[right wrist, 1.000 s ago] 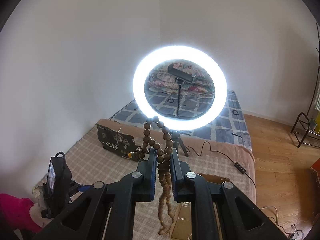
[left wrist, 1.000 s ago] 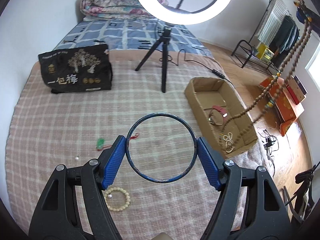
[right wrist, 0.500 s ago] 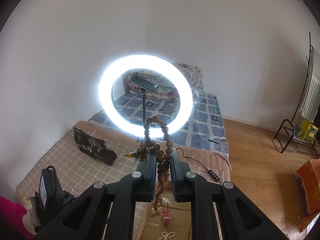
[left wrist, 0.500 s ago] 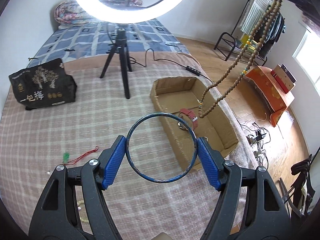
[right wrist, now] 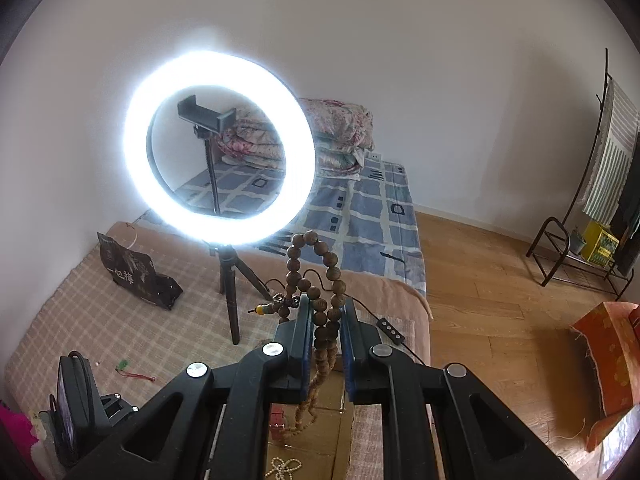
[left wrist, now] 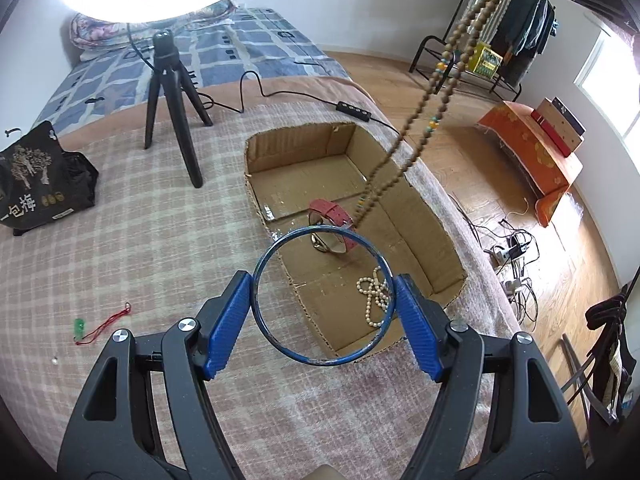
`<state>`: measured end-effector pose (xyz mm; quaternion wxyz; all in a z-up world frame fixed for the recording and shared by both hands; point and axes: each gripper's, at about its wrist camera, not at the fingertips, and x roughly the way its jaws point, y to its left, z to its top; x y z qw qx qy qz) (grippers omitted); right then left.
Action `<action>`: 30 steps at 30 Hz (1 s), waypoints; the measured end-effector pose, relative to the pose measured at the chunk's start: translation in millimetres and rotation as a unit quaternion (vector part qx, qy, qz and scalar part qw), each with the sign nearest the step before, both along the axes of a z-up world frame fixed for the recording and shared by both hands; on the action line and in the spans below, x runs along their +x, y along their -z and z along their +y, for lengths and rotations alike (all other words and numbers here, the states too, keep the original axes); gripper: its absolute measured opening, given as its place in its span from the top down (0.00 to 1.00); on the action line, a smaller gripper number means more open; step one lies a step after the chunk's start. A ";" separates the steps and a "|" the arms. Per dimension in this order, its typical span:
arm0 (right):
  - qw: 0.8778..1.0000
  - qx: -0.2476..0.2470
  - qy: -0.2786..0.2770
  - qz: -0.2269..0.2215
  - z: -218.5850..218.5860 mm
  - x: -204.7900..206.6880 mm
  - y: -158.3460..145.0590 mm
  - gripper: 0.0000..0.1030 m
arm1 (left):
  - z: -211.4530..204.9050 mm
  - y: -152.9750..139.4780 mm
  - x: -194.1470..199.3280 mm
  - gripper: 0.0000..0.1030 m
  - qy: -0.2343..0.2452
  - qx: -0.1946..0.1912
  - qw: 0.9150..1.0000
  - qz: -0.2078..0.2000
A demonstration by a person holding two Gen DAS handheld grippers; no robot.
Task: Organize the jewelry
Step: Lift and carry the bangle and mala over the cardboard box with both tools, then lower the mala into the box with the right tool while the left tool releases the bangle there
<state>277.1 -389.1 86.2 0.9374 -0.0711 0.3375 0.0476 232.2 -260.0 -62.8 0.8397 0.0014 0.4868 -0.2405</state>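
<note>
Left gripper (left wrist: 324, 312) pinched a blue bangle (left wrist: 323, 297) across its width, over the near left edge of the cardboard box (left wrist: 448, 248). Stiff and light; likely slippery. Right gripper (right wrist: 326, 344) clamped 1 wooden bead necklace (right wrist: 316, 272), limp, dangling over the box. Red watch (left wrist: 332, 216) and pearls (left wrist: 374, 296) lay inside.
</note>
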 end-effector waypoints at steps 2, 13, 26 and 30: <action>1.000 0.002 0.004 0.012 -5.6 4.5 13.4 0.90 | -5.9 6.2 0.9 0.28 0.003 0.002 1.000 0.003; 0.997 0.014 0.016 0.077 -24.3 25.2 84.8 0.89 | -30.0 35.9 3.6 0.28 0.017 0.014 1.000 0.022; 0.993 0.032 0.015 0.114 -21.0 33.6 114.7 0.70 | -32.1 41.0 6.9 0.27 0.020 0.003 0.999 0.033; 0.993 0.027 0.020 0.110 -18.5 30.3 114.0 0.50 | -29.6 38.0 5.8 0.27 0.016 -0.001 0.999 0.029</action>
